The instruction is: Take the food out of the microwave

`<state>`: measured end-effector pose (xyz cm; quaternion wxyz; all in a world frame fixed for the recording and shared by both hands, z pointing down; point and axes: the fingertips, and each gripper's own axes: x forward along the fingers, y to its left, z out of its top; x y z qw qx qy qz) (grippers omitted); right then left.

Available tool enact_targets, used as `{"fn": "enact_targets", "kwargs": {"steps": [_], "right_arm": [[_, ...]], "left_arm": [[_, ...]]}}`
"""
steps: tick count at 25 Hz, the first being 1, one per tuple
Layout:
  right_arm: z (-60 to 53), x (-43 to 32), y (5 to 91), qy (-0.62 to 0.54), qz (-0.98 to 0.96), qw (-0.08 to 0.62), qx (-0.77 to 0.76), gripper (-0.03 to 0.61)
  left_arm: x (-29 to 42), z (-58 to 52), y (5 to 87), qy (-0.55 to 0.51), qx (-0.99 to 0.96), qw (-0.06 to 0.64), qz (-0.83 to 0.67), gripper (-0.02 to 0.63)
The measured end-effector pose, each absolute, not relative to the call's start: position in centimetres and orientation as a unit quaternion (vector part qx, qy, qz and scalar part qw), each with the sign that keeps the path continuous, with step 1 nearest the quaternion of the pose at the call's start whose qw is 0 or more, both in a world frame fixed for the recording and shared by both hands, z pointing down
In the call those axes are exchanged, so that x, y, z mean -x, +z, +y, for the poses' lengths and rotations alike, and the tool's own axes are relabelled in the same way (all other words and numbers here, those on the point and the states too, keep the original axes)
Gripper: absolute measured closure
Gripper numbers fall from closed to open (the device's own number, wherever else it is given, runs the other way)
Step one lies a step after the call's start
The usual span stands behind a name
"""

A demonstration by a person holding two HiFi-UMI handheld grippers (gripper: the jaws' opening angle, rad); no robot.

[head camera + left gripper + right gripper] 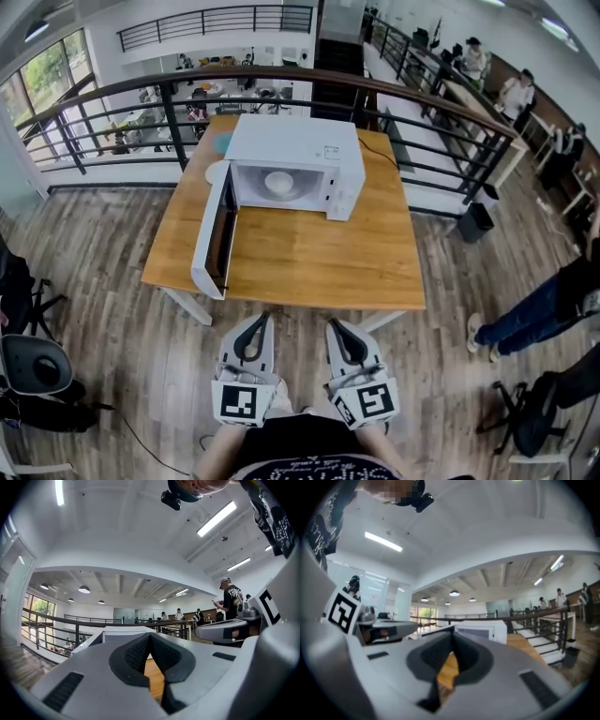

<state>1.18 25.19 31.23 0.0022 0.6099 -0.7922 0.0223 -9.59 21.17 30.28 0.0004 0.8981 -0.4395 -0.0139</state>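
The wooden table [309, 262] fills the middle of the head view, dead ahead at twelve o'clock from the person. On its far half stands the white microwave [300, 150], its front facing the person. The microwave's door [214, 234] is already swung fully open and reaches from the oven towards seven o'clock, almost to the table's near-left edge. So the opening step looks done and the cavity is free to reach.

The left gripper [258, 323] and the right gripper [337, 328] sit side by side at six o'clock, over the floor just short of the table's near edge and well apart from the oven. Both point level towards it. In each gripper view the dark pads are pressed together with nothing between them, and the table and microwave show beyond the tips.

The food is inside the cavity: a pale round dish [278, 183] at its centre, untouched. What it holds is too small to tell. A white plate [216, 172] peeks out at the oven's nine o'clock, behind the door.

By my reading nearly all the work remains: closing the distance, spreading the jaws, gripping the dish and drawing it out onto the table.
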Motion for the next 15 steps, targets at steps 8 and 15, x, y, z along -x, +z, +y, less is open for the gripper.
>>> {"fn": "enact_targets", "kwargs": {"steps": [8,15], "right_arm": [[20.8,-1.5,30.8,0.004,-0.773,-0.008,-0.634,0.541],[18.7,-1.5,31.0,0.005,-0.770,-0.007,-0.638,0.541]], "left_arm": [[10.4,16.6,30.0,-0.005,-0.903,-0.035,-0.428,0.581],[11.1,14.3,30.0,-0.010,-0.900,-0.040,-0.435,0.581]]}}
